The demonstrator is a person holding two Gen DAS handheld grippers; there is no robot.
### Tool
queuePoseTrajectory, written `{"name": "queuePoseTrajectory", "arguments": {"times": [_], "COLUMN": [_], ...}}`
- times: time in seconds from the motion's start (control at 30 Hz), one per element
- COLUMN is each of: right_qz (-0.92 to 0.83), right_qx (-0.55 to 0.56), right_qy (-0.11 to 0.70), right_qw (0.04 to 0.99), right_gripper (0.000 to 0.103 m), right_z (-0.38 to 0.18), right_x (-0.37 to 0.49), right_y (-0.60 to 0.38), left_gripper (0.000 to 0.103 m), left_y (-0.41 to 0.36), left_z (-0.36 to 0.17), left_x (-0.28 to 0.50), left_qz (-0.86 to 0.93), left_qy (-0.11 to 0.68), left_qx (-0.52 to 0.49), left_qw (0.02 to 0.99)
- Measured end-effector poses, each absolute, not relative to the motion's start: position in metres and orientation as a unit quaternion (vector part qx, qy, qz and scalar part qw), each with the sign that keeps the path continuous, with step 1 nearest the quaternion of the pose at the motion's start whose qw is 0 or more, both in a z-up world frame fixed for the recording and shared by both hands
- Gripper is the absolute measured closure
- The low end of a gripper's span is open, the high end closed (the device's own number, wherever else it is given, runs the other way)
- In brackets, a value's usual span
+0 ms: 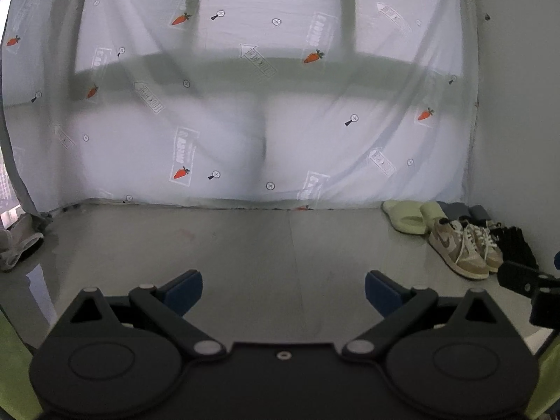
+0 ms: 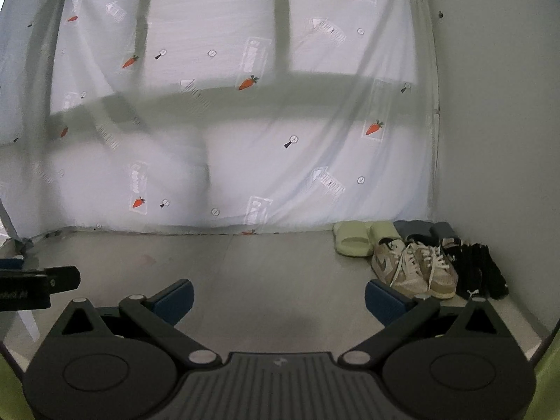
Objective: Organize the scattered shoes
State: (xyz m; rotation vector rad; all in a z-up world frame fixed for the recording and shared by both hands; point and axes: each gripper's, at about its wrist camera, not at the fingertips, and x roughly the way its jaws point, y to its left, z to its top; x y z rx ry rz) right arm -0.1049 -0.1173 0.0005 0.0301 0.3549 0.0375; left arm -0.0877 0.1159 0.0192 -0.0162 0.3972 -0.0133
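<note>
Left gripper [image 1: 283, 290] spread wide, empty; right gripper [image 2: 279, 299] likewise released. Beige sneakers [image 2: 414, 269], green slides [image 2: 364, 238], black shoes [image 2: 481, 273] lined along wall [image 2: 497, 140].

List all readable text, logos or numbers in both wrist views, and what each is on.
"LOOK HERE": inside the arrow prints on the curtain, rotated and faint.
"...bot.ai": start cut off, on the side label of the left gripper.
Boxed carrot prints: lettering too blurred to read.
Tan sneakers: swoosh-style logo, no words.
No numbers visible.
</note>
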Motion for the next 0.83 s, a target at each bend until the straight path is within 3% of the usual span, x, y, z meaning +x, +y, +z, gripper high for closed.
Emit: {"name": "queuePoseTrajectory", "arguments": {"times": [0.83], "right_qz": [0.017], "right_qx": [0.010], "right_qy": [0.188], "right_qw": [0.982], "right_gripper": [0.000], "right_z": [-0.009], "right_x": [-0.132], "right_y": [-0.126], "left_gripper": [0.003], "left_y": [0.106], "left_z": [0.013], "left_x": [-0.109], "left_qz": [-0.019], "left_qy": [0.202], "left_qx": [-0.008], "left_qw": [0.979]}}
